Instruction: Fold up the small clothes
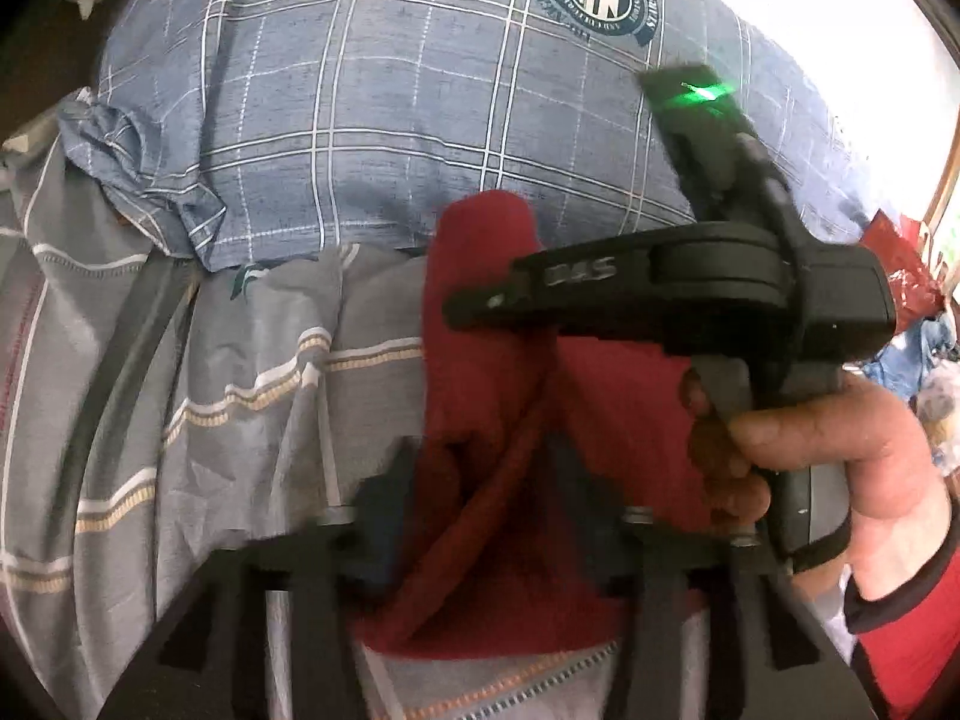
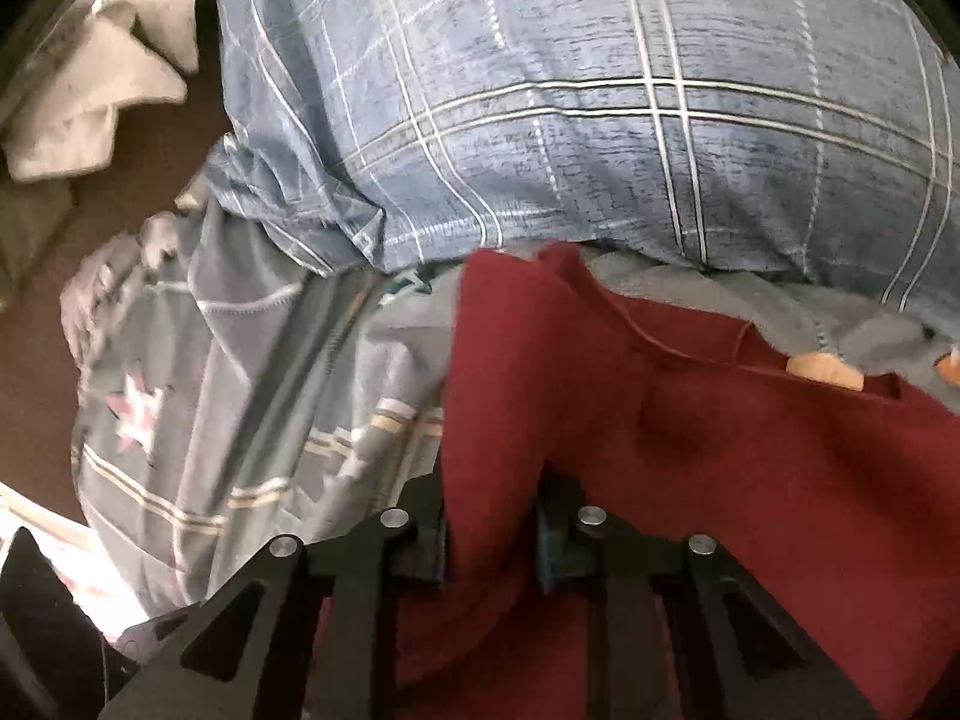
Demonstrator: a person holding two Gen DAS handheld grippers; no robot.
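Two pairs of jaws meet one red garment (image 2: 690,450): the right gripper (image 2: 492,540) pinches a fold of it, while the left gripper (image 1: 480,516) stands parted around its cloth, not pressing. It lies on a grey striped bedsheet (image 1: 210,390) below a blue checked pillow (image 1: 390,90).

My right gripper (image 2: 493,546) pinches a fold of the red cloth (image 2: 750,456) on the grey striped sheet (image 2: 252,372), near the blue checked pillow (image 2: 570,108).
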